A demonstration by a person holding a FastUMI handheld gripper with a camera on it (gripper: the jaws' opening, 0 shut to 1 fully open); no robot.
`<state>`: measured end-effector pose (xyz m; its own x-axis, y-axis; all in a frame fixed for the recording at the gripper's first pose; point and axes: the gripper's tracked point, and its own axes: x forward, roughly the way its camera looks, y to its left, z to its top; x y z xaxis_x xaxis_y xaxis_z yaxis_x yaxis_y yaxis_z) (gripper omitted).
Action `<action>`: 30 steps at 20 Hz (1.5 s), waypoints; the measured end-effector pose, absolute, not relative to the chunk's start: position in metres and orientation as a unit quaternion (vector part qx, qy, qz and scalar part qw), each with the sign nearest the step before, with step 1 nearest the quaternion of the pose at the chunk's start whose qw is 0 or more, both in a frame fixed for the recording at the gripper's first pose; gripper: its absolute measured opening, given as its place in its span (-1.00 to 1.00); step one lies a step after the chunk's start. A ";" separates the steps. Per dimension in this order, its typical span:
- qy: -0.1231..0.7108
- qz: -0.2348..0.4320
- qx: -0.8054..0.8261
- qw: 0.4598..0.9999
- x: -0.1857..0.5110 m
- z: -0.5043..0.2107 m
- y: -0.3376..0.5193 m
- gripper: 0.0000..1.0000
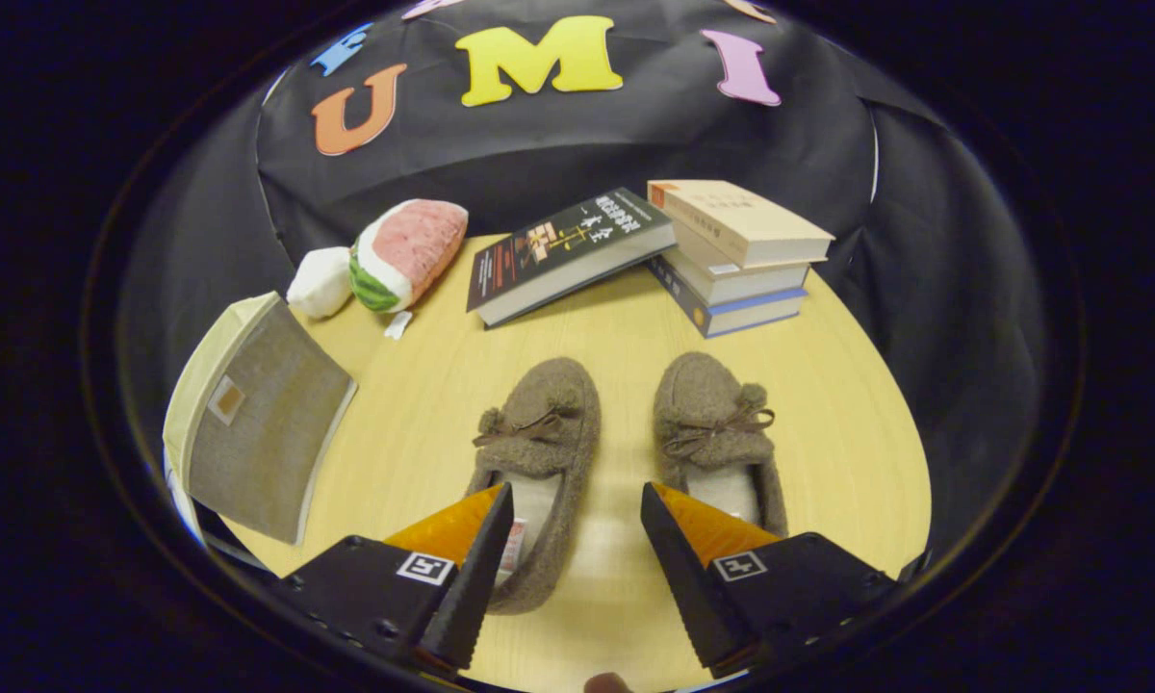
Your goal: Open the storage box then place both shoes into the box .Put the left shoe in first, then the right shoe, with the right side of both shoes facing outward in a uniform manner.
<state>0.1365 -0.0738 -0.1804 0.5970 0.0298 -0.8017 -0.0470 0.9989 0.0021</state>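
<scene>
Claw [577, 520] wide, empty, above shoe heels. Storage box [255, 419] closed at ten o'clock on tabletop [616, 337]. Left shoe [544, 452], right shoe [717, 428] just ahead. Best swing left, catch lid edge first.

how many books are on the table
4. One black book leans on a stack of three at the table's far side, beyond the two shoes. The open gripper hovers over the shoes' heels. Others may be hidden.
</scene>
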 end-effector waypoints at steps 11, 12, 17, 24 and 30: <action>0.522 0.037 0.041 0.851 0.146 -0.220 -0.069 -0.72; 0.524 0.044 0.056 0.849 0.147 -0.216 -0.066 -0.99; 0.515 0.062 0.125 0.845 0.143 -0.210 -0.058 -0.99; 0.489 0.097 0.197 0.844 0.138 -0.165 -0.030 -1.00; 0.448 0.143 0.234 0.851 0.138 -0.095 0.025 -1.00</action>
